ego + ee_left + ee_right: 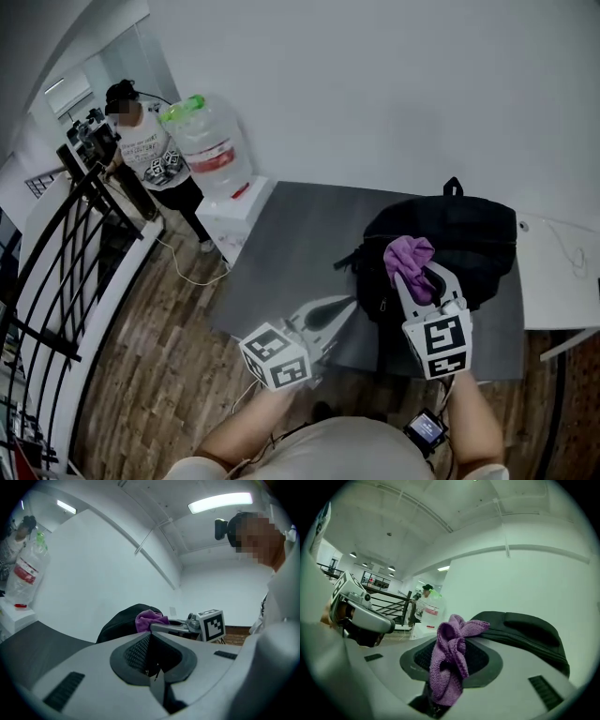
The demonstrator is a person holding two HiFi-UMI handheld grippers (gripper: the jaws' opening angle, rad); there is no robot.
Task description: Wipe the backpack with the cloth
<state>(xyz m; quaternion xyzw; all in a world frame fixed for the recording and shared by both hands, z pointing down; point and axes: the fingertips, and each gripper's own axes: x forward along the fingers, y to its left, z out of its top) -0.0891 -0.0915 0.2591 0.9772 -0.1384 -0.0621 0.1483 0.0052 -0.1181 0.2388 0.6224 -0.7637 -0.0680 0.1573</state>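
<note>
Right gripper view: our right gripper [437, 704] clamps the purple cloth [450, 660], black backpack [525, 634] just ahead of its jaws, so we'd press the bunched cloth down firmly and sweep evenly, with our left gripper [157, 673] closed on nothing alongside.

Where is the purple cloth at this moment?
In the head view, right of centre, the purple cloth is clamped in the right gripper, by the black backpack.

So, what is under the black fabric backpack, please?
The black fabric backpack lies on a flat dark grey tabletop. Whether anything is trapped beneath it cannot be seen; the bag covers that part.
</note>
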